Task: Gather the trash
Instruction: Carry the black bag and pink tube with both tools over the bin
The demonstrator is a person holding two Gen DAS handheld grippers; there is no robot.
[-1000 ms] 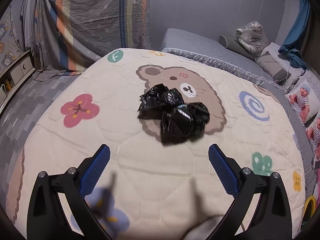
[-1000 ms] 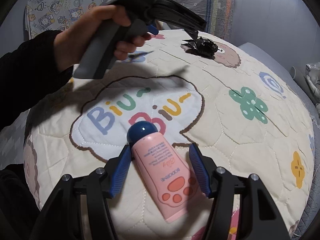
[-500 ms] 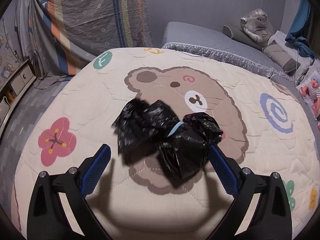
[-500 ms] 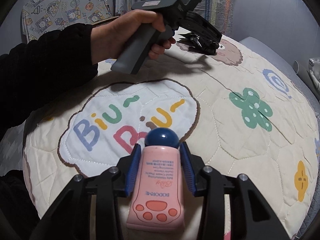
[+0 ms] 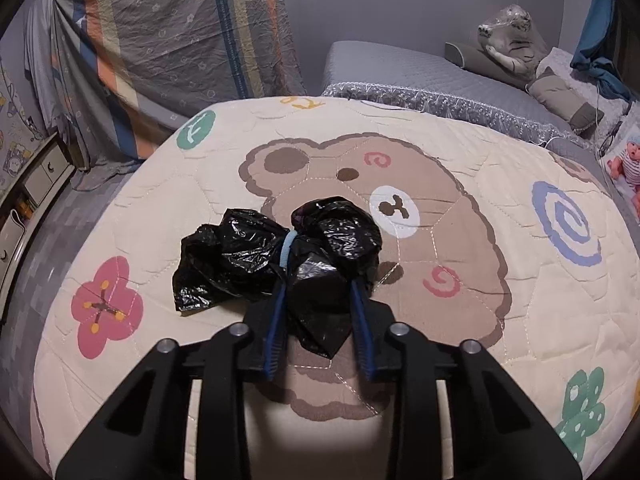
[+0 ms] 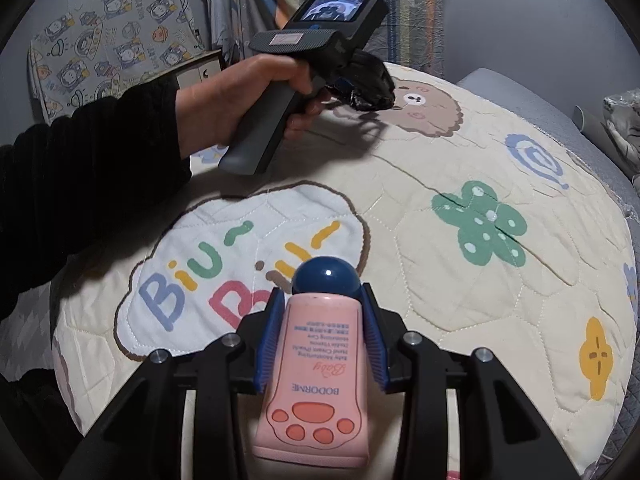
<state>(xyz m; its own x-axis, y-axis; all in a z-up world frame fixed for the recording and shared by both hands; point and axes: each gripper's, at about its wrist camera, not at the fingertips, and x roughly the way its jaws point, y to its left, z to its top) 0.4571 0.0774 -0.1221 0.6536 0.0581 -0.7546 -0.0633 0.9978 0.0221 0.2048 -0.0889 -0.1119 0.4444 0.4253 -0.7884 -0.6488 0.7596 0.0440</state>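
Between right gripper [image 6: 322,306] pads, pink tube [image 6: 316,376]

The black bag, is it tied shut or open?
Tied shut. A light blue band cinches the black bag around its middle, bunching the plastic on both sides. No opening shows.

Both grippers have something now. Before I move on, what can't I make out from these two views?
- Black trash bag: contents hidden by its opaque plastic in the left wrist view; in the right wrist view the hand and handle cover most of it.
- Left gripper: jaws closing on the bag; its fingertips are buried in plastic.
- Pink tube in the right gripper: small print unreadable; its underside is hidden.
- No bin in either view.
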